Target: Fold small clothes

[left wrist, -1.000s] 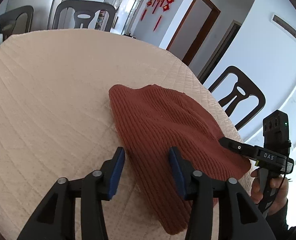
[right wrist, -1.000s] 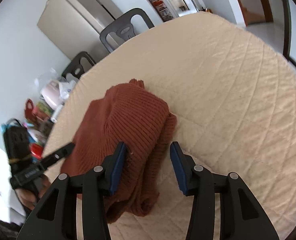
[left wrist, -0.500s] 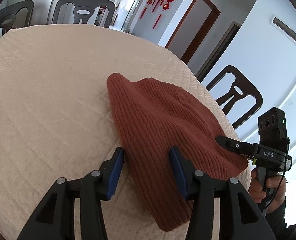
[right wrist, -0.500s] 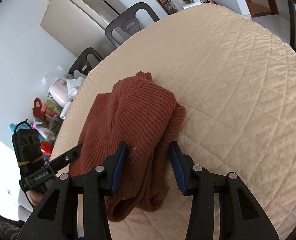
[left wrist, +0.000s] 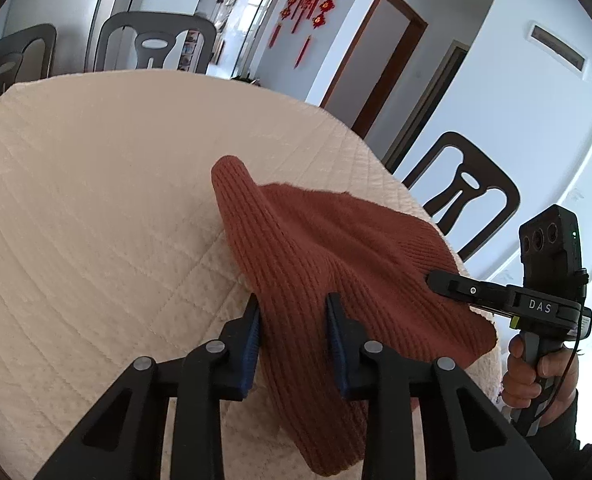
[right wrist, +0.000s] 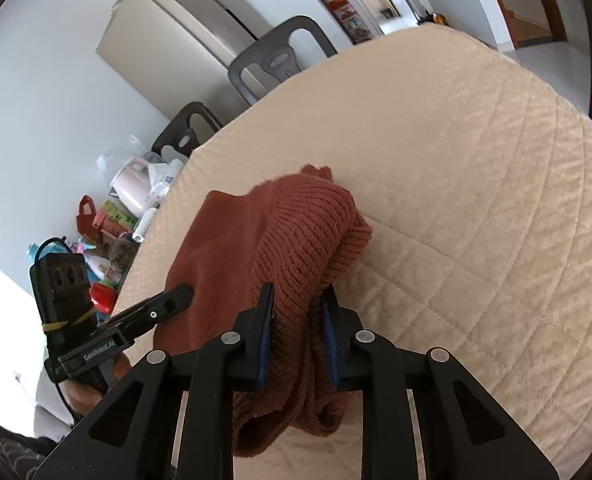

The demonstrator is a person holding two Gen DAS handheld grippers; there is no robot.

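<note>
Both sets of jaws clamp the near edge of a rust-red knitted garment (left wrist: 336, 264) lying bunched on the quilted table cover (left wrist: 95, 220), left gripper (left wrist: 293, 332) and right gripper (right wrist: 298, 326) apparently mid-fold, the next move likely carrying that edge evenly across.

knit garment (left wrist: 336, 264): rust-red, ribbed
table (left wrist: 95, 200) cover: cream, quilted diamonds
hand-held gripper pads (left wrist: 251, 340): blue; body blk
chairs (left wrist: 462, 196): dk brown
</note>
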